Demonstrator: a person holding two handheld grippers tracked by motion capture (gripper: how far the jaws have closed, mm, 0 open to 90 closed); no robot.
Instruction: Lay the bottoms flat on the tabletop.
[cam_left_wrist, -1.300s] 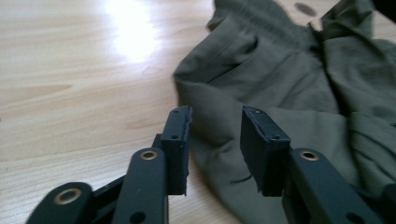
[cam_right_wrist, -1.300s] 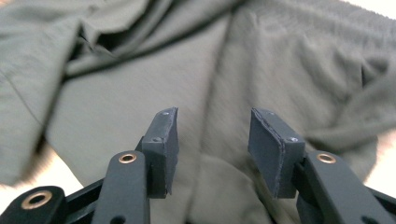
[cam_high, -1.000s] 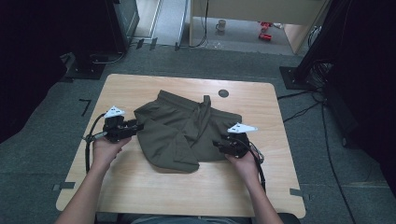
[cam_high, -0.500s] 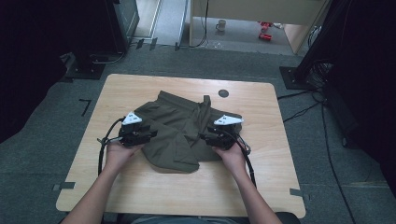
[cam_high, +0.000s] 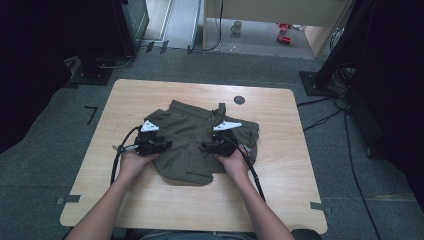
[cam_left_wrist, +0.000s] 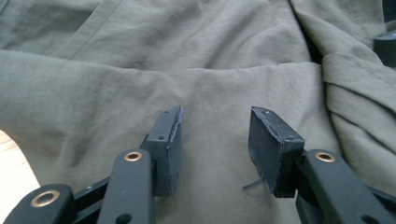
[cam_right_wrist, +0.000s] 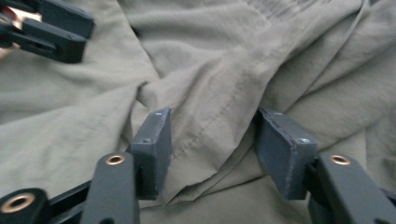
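Nothing gripped yet. I have the left tool (cam_high: 167, 145) and right tool (cam_high: 204, 147) over the crumpled olive-green fabric shorts (cam_high: 192, 131), which lie mid-counter on the pale wooden counter (cam_high: 280, 200). Left jaws part-open over flat cloth; right jaws, just widening, straddle a raised stitched fold, pads apparently clear, though blur hinders. Folding seems barely begun: cloth rumpled, legs overlapping, seams skewed.
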